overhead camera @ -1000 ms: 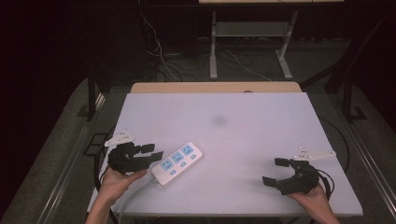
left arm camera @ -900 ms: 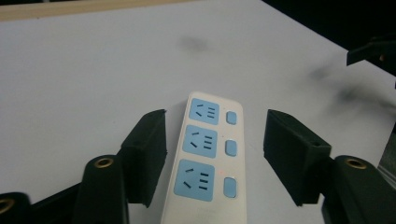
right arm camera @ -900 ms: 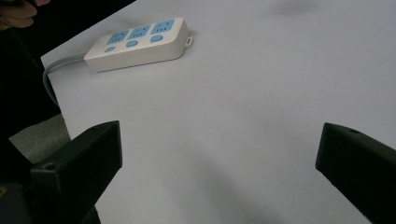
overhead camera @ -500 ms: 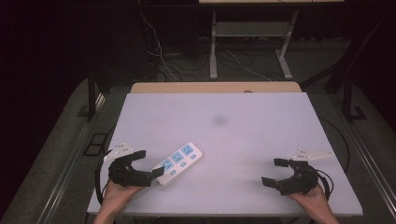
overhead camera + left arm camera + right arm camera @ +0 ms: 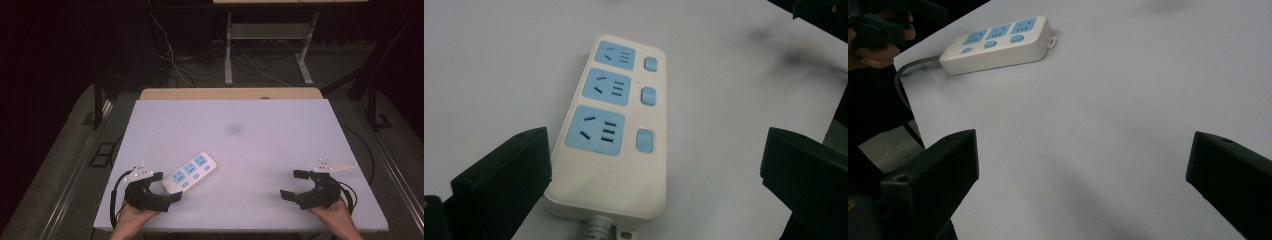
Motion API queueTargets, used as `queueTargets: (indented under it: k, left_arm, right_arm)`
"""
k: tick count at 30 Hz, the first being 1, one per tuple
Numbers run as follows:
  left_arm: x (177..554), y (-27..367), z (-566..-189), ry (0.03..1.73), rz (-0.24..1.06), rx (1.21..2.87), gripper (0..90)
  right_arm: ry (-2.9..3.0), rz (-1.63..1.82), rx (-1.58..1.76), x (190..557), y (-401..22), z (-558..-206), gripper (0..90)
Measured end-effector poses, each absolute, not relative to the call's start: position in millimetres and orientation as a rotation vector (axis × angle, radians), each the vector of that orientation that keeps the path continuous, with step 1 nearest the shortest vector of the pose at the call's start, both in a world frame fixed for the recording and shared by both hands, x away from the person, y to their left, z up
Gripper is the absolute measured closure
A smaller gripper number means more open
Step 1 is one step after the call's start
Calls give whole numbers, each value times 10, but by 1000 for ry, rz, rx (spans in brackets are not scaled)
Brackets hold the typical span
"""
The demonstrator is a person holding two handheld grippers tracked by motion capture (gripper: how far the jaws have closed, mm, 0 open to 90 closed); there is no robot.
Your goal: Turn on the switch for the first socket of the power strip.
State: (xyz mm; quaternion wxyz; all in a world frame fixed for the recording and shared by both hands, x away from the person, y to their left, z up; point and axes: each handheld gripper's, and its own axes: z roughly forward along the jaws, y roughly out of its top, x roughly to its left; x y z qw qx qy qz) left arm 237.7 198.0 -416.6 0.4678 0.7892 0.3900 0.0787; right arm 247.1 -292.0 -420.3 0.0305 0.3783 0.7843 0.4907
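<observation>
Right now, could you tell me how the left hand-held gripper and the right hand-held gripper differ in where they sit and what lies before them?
The left hand-held gripper sits at the cabled end of the white power strip, whose near end lies between its open jaws; the right hand-held gripper faces bare table, far from the strip. The left's jaws have just been opening. Both are open, hold nothing, and rest near the table's front edge.

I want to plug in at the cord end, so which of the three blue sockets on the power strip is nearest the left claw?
The largest-looking blue socket, at the cable end of the power strip, lies nearest the left claw. The other two sit farther up the strip, away from the open jaws.
</observation>
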Motion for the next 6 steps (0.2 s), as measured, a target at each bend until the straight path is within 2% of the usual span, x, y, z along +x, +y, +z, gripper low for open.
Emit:
queueTargets:
  k: [6]
  left_arm:
    - [2380, 1927, -4204, 948, 189, 1948, 0]
  right_arm:
    - [2422, 1507, 1167, 2471, -2918, -4205, 0]
